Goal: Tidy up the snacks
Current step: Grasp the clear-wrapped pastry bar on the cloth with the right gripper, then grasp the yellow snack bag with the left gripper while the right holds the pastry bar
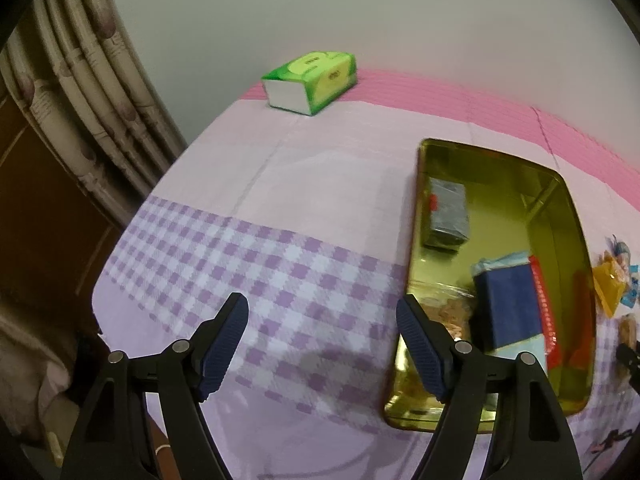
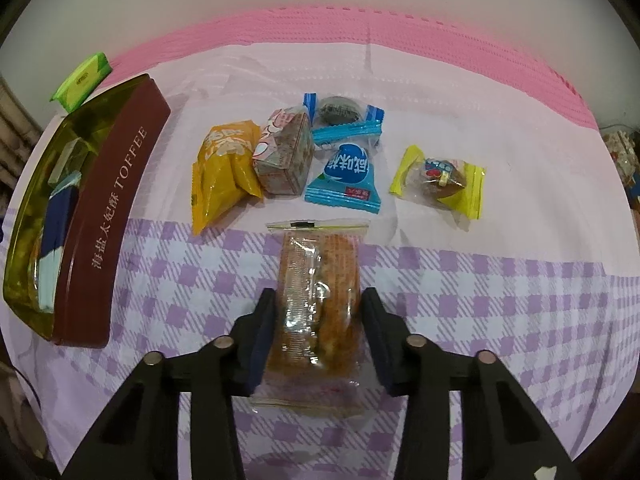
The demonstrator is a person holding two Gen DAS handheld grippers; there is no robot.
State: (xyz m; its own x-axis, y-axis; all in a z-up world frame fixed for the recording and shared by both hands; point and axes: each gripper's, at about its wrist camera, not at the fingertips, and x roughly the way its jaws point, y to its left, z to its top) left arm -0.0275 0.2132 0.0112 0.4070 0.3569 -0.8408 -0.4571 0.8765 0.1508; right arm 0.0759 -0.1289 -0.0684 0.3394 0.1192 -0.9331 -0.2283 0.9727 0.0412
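So the clear-wrapped pastry (image 2: 318, 300) sits right between the right gripper (image 2: 318, 312) fingers, long axis running straight away from the camera, in line with the fingers. The pads look like they're touching its sides, so I'd call it gripped, or just about. It seems to be resting on the checked purple cloth (image 2: 500, 300) over the desk, though I can't tell if it's lifted a bit.

The toffee tin (image 2: 116, 200) is off to the left of that, well apart, so the next move is probably a carry leftward into it.

Count of loose snacks past the pastry: one yellow packet (image 2: 222, 172), one small pink-and-brown box (image 2: 286, 160), two blue-wrapped snacks (image 2: 346, 120) (image 2: 346, 174), one yellow-edged candy (image 2: 440, 176). Five, plus the pastry.

The left gripper (image 1: 322, 344) is spread wide with nothing in it, hovering by the tin's near corner. One green tissue pack (image 1: 310, 80) is at the far edge.
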